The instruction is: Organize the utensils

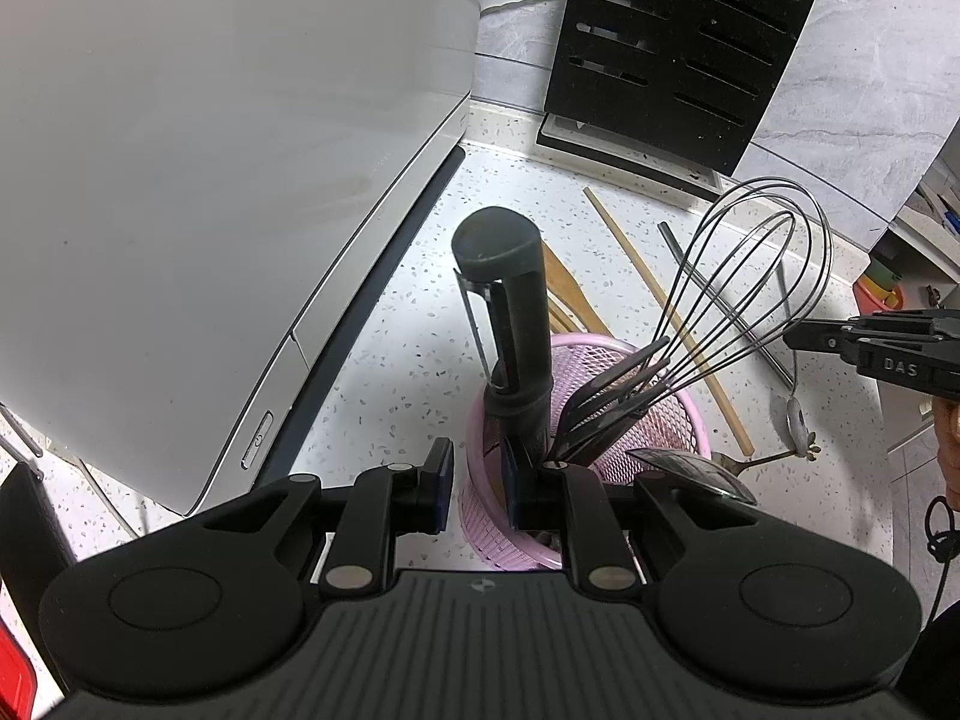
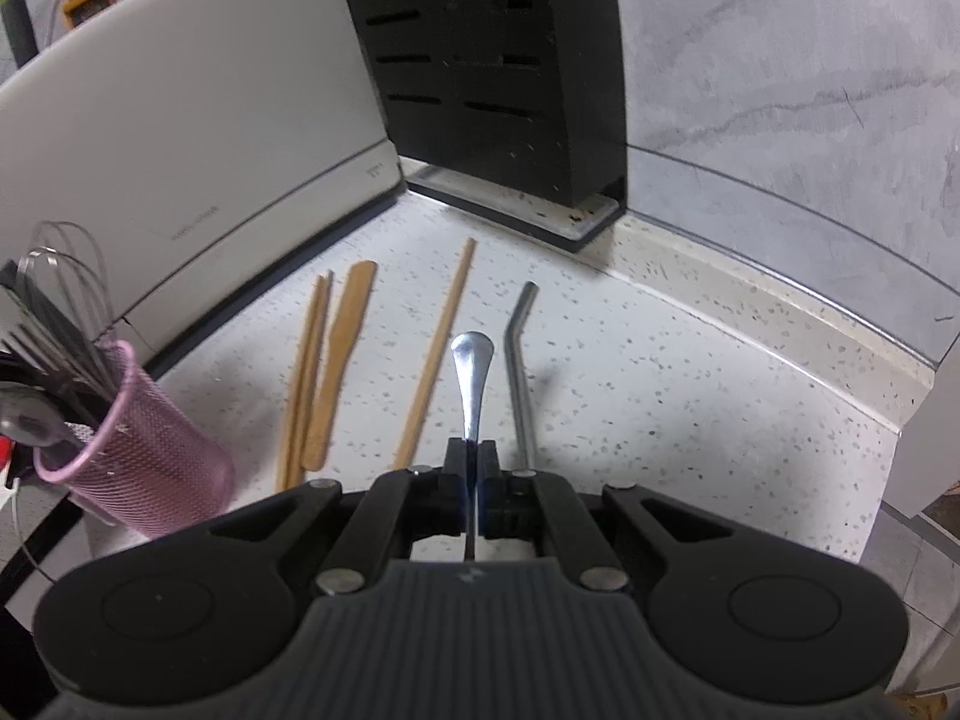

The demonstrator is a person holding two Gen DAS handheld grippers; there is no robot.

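Observation:
A pink mesh cup [image 1: 606,438] stands on the speckled counter and holds a black peeler [image 1: 510,300], a wire whisk [image 1: 744,294] and dark forks. My left gripper [image 1: 480,480] is open, its fingers straddling the cup's near rim below the peeler. My right gripper [image 2: 474,468] is shut on a silver spoon [image 2: 471,378], handle end pointing forward, above the counter. In the left wrist view the right gripper [image 1: 798,339] is at the far right, the spoon [image 1: 795,414] hanging below it. The cup [image 2: 138,450] also shows at the left of the right wrist view.
On the counter lie wooden chopsticks [image 2: 435,360], a wooden spatula [image 2: 339,360], more wooden sticks [image 2: 306,378] and a bent metal straw [image 2: 519,372]. A white appliance [image 1: 210,180] stands left, a black knife block [image 2: 492,72] at the back against the grey wall.

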